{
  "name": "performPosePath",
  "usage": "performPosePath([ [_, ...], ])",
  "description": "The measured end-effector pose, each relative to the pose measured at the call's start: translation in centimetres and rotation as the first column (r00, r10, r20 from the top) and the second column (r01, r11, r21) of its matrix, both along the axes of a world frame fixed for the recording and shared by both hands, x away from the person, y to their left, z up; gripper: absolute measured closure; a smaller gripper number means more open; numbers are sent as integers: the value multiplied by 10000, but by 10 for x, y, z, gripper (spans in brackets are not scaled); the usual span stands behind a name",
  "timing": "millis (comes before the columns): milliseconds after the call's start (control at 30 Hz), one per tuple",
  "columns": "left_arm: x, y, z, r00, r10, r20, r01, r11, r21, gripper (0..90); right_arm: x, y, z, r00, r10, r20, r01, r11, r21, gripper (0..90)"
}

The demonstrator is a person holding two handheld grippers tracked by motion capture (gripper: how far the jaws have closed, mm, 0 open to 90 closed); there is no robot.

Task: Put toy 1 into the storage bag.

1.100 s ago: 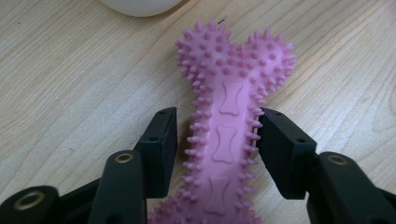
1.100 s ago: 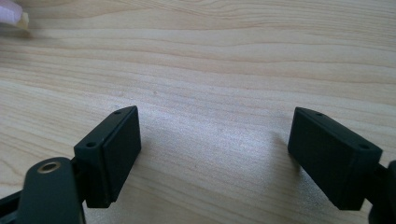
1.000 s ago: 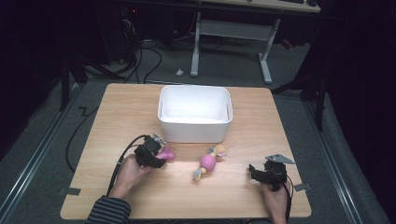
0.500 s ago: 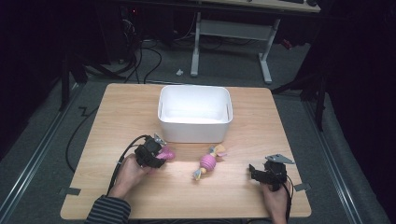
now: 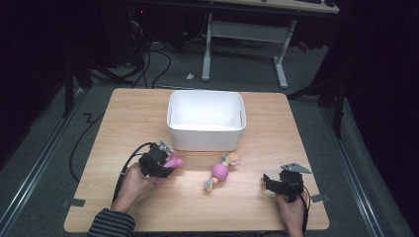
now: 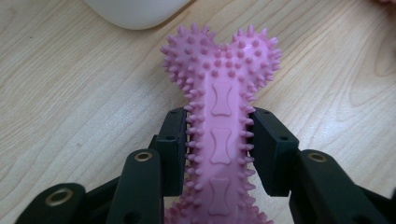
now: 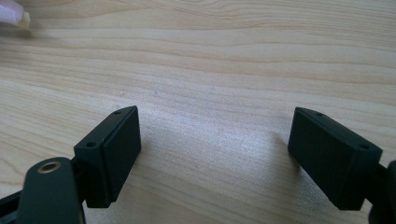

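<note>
A pink spiky bone-shaped toy (image 6: 219, 70) lies on the wooden table (image 5: 123, 118), just in front of the white bin (image 5: 206, 140). My left gripper (image 6: 219, 126) is shut on the toy's shaft, with both black pads (image 6: 173, 140) pressed against its sides. In the high view, the left gripper (image 5: 168, 163) sits at the front left with the pink toy (image 5: 176, 161) poking out toward the right. My right gripper (image 7: 215, 140) rests open over bare wood; the high view has the right gripper (image 5: 269, 180) at the front right.
A second toy (image 5: 220, 171), a pink ball with yellowish rope ends, lies between the two grippers in front of the bin. The bin's inside looks bare. Cables trail off the table's left side.
</note>
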State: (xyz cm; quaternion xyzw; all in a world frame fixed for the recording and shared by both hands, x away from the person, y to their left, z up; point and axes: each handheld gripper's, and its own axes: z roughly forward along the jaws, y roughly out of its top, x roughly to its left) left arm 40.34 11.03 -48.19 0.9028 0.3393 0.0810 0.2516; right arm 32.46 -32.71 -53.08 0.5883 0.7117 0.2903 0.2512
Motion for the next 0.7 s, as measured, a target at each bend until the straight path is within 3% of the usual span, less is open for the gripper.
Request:
performPosePath([
  [133, -4, 8, 10, 9997, 222, 31, -220, 9982, -554, 591, 0, 0, 0, 10000, 16, -5, -16, 10000, 0, 173],
  [300, -8, 18, 20, 9989, 446, 115, -433, 9945, -954, 592, 0, 0, 0, 10000, 44, 13, -44, 10000, 8, 173],
  [533, -14, 27, 36, 9961, 723, 507, -675, 9936, -909, 592, 0, 0, 0, 10000, 52, 28, -52, 10000, 20, 173],
  [700, -16, 31, 41, 9957, 757, 540, -697, 9919, -1059, 592, 0, 1, 0, 10000, 41, 17, -41, 10000, 36, 173],
])
